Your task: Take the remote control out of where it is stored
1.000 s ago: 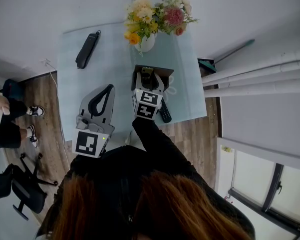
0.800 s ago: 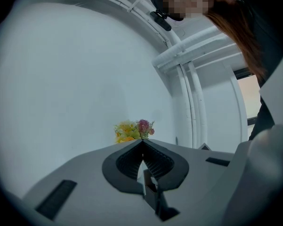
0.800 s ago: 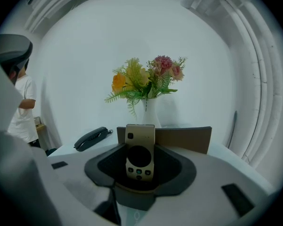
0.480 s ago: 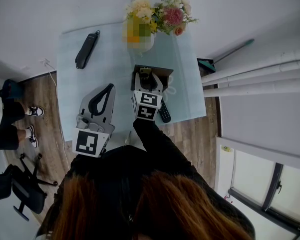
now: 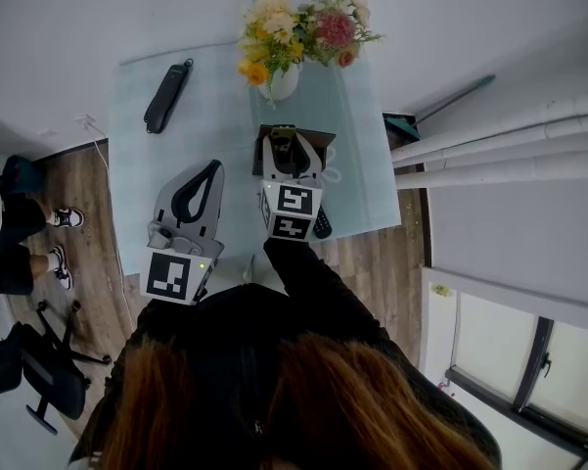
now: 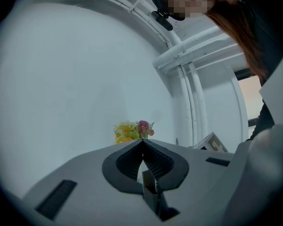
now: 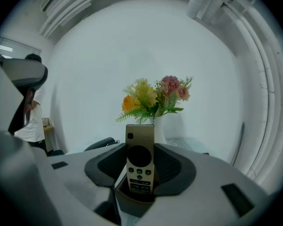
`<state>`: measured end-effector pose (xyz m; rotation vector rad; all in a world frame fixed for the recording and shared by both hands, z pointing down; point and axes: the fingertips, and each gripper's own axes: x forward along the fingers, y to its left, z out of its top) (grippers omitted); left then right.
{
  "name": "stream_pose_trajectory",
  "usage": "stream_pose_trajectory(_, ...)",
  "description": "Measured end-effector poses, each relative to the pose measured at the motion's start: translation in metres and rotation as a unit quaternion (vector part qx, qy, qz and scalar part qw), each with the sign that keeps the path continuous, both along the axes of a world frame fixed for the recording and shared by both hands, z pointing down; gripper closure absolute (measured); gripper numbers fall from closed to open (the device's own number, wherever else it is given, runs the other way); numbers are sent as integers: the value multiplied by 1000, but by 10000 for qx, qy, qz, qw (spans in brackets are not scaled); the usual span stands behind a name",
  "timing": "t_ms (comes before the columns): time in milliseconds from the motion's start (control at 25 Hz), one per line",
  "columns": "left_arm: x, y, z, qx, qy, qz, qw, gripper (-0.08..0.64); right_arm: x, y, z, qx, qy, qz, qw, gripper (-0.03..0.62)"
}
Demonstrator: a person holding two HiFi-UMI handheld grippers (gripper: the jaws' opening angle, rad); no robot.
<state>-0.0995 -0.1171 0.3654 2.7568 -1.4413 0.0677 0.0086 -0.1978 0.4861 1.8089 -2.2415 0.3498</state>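
1. The pale table (image 5: 137, 164) holds everything.
2. Flowers (image 5: 298, 27) stand just behind the dark box (image 5: 320, 142).
3. My left gripper (image 5: 213, 169) is closed and empty.
4. My right gripper (image 5: 292, 155) has just been closing its jaws, and they squeeze the gold remote (image 7: 140, 147) upright over that box.

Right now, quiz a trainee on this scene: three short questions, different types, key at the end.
1. True or false: the left claw holds something.
2. What stands between the jaws of the right claw? A) gold remote B) scissors C) cup
3. Fill in: in the right gripper view, the vase on the table beyond the remote holds ____.

Key
1. False: its jaws are together, with nothing between them.
2. A: the jaws have just been closing and grip it upright.
3. flowers
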Motion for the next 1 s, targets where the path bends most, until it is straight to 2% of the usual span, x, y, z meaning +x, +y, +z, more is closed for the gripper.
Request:
stream_pose_trajectory(320,11,1,-3,40,44,18,10000,555,5,10,-40,386,-92,-207,9990,403)
stream_pose_trajectory(600,23,2,-6,38,122,32,9999,555,12,18,-63,530,-323,-292,9976,403)
stream_pose_trajectory(1000,29,-3,-6,74,61,-101,9999,555,33,37,-96,941,-54,-515,9942,403)
